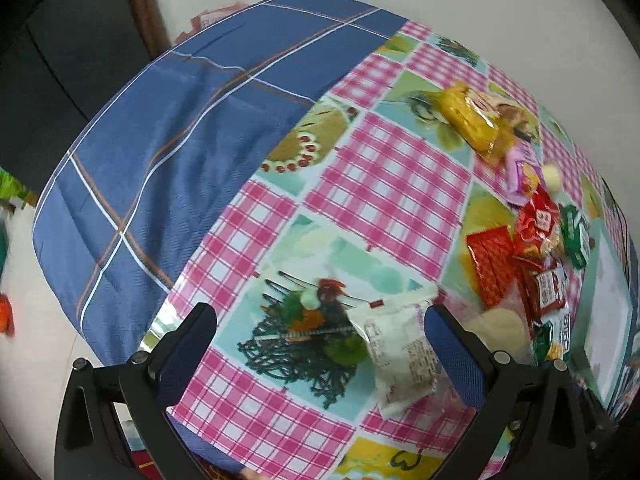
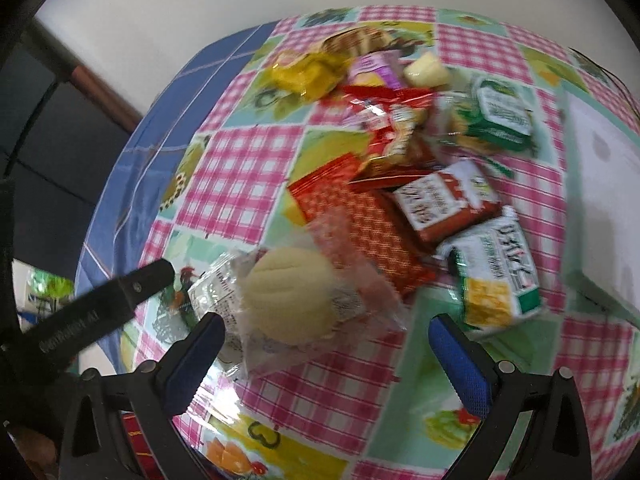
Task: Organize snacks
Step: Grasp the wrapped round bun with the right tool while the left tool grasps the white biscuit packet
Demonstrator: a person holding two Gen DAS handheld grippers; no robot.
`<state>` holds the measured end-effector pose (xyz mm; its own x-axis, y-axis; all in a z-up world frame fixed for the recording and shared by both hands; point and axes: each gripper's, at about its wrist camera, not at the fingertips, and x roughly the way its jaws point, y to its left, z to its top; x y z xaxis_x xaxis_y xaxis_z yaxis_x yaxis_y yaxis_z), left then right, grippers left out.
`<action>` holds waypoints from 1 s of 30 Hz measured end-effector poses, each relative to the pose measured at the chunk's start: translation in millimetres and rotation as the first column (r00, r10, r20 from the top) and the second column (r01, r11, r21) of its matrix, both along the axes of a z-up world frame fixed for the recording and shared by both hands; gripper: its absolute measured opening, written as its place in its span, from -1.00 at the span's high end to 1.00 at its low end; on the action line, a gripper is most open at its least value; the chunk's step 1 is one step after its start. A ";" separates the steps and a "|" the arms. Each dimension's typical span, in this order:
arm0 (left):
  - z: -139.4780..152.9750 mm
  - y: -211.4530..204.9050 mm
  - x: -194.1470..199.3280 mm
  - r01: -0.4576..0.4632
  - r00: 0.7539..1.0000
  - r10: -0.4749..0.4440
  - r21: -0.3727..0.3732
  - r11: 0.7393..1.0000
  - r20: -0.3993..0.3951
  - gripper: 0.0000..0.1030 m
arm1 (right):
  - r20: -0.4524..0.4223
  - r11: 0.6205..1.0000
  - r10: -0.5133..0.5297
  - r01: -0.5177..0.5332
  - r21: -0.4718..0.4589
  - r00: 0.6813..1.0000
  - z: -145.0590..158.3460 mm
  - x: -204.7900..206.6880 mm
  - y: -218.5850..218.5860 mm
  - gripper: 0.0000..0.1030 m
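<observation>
Two handheld grippers hover over a table covered with a glossy pink-checked tablecloth [image 1: 384, 184] printed with food pictures; a blue plaid cloth [image 1: 172, 152] covers the far left part of the table.

Seen from the left wrist, the left gripper [image 1: 320, 316] has its two blue-padded fingers spread wide apart, gripping nothing. A white wrapped snack [image 1: 400, 356] lies on the tablecloth between them, closer to the right finger.

Seen from the right wrist, the right gripper [image 2: 326, 330] is also spread wide. Between its fingers, nearer the left one, lies a round pale cookie in a clear wrapper [image 2: 292, 300], not pinched. One finger of the left gripper enters this view from the lower left.

Beyond the cookie sits a loose pile of snack packets. An orange-red patterned packet [image 2: 360, 216] lies just behind the cookie, its near corner under the clear wrapper. A red and white packet [image 2: 444, 200] overlaps it on the right, and a green and white cracker packet [image 2: 496, 272] lies beside that. Farther back are a shiny red bag [image 2: 388, 120], another green packet [image 2: 500, 116], a yellow packet [image 2: 308, 72], and a purple packet [image 2: 376, 68]. A white flat object [image 2: 604, 184] sits at the right edge of the table.
</observation>
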<state>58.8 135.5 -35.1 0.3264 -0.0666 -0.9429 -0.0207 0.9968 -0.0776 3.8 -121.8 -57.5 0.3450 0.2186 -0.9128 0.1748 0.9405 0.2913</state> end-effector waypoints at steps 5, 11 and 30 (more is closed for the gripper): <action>-10.1 -1.7 1.3 0.006 0.999 -0.007 -0.009 1.000 -0.036 -1.00 | -0.008 0.998 0.042 -0.042 -0.046 0.999 -9.9 10.4 18.0 -1.00; -15.4 -5.2 -0.1 0.008 0.998 -0.008 -0.006 1.000 -0.059 -1.00 | -0.015 0.992 0.073 -0.074 -0.099 0.997 -19.4 16.6 29.4 -1.00; -31.8 -30.0 1.9 0.057 0.986 -0.059 -0.024 0.998 -0.154 -1.00 | -0.005 0.995 0.069 -0.069 -0.072 0.998 -17.7 7.9 27.7 -0.83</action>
